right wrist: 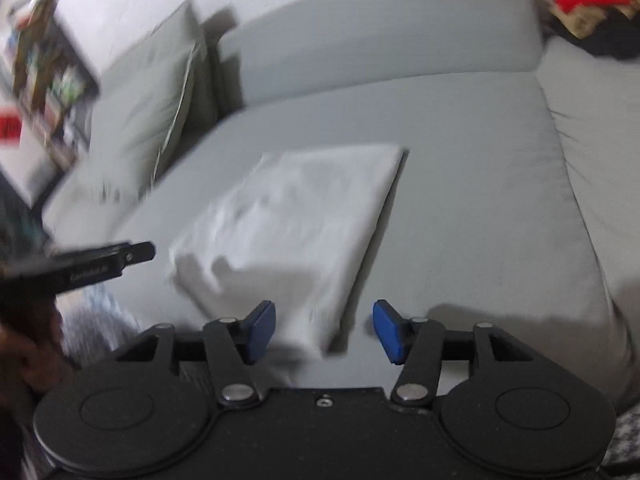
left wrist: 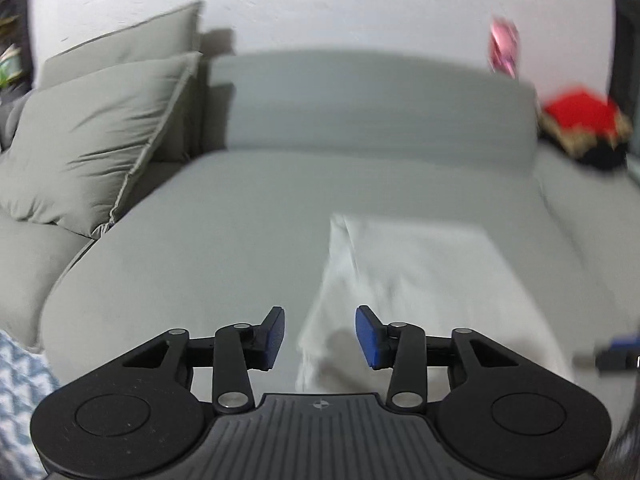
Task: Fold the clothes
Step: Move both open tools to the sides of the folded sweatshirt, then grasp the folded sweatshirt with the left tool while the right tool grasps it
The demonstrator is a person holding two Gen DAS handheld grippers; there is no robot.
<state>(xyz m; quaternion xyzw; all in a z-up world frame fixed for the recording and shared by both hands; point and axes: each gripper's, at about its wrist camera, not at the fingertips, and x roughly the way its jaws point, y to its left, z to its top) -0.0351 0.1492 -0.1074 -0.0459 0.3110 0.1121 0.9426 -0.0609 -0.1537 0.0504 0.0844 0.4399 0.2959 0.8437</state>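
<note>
Folded white cloth rectangle (right wrist: 296,224) lay flat on the grey sofa seat cushion (right wrist: 480,184), long axis running from its near corner away toward the sofa backrest. Right gripper (right wrist: 324,330) hung over that near corner, released, nothing between the blue pads. Left gripper (left wrist: 320,338), also released and empty, sat off the cloth's left edge, so the right looked nearer.

A folded garment (right wrist: 288,216) is lying on the sofa seat (right wrist: 480,184), toward its near edge. Two cushions (left wrist: 100,136) are leaning at the far left, one behind the other. The backrest (left wrist: 380,100) is standing behind the seat. A heap of cloth (left wrist: 584,124) is sitting at the far right. The left tool (left wrist: 320,336) and right tool (right wrist: 324,330) are hanging over the garment's near edge, nothing between their pads.
</note>
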